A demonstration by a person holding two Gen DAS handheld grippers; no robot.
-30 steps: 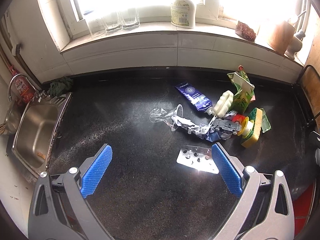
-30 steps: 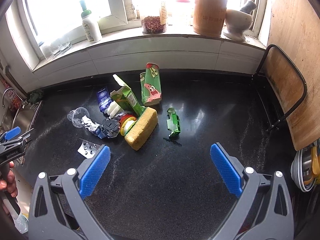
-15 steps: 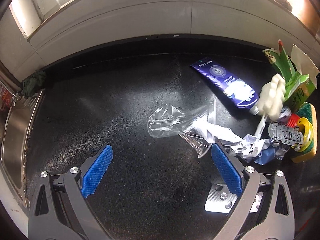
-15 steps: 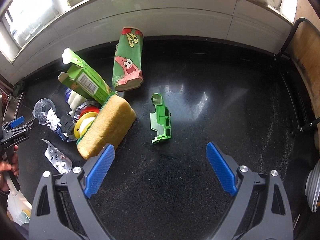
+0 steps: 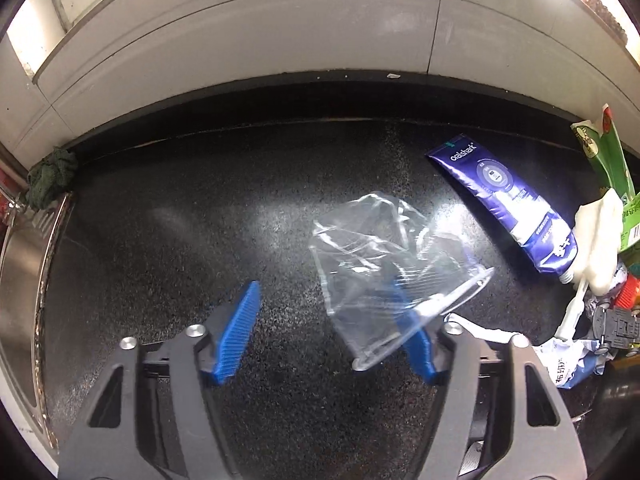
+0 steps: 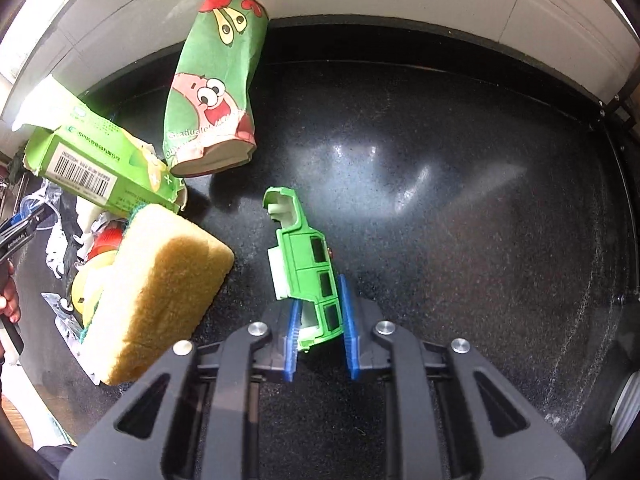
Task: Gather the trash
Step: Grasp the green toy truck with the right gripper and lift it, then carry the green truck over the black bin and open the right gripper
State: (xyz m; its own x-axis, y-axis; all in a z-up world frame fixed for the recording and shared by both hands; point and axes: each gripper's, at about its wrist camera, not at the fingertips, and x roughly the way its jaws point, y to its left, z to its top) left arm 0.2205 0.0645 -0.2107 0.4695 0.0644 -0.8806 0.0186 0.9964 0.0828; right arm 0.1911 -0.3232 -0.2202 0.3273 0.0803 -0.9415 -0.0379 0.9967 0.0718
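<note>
Now your right hand-held gripper (image 6: 320, 334) pinches the green toy truck body (image 6: 306, 270) at its near end on the black bench (image 6: 480, 240), beside the yellow sponge (image 6: 160, 292). Your left hand-held gripper (image 5: 326, 330), jaws just closing, stands half spread: the right pad sits inside the crumpled clear plastic cup (image 5: 384, 264), the left pad apart from it.
</note>
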